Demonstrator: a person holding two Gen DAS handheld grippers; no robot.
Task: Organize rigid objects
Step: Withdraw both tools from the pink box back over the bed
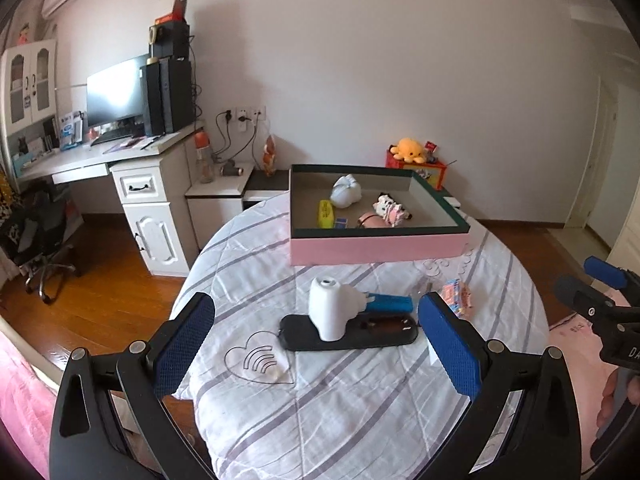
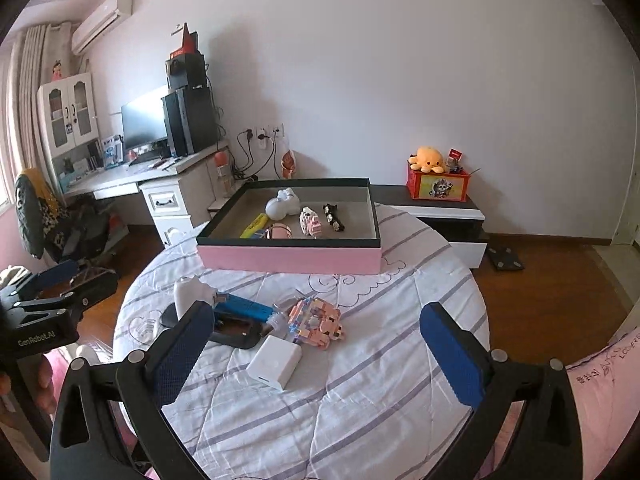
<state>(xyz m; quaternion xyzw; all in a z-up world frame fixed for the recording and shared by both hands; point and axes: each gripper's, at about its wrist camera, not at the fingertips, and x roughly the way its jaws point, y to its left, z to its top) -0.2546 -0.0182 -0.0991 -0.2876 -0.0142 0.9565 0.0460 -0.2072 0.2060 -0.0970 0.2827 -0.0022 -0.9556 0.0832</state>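
Both grippers empty, jaws wide. White charger block [image 2: 274, 361] lies on the quilt [image 2: 360, 420] well short of the pink box [image 2: 290, 258], just ahead-left of the right gripper [image 2: 318, 354]. Its long axis runs toward the box; the right hand is likely nearer than the left gripper [image 1: 316, 346].

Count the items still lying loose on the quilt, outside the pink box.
5: white bottle-like gadget at the left, standing on the black tray; blue stick behind it; pink block toy centre; white cube nearest. Others may be hidden.
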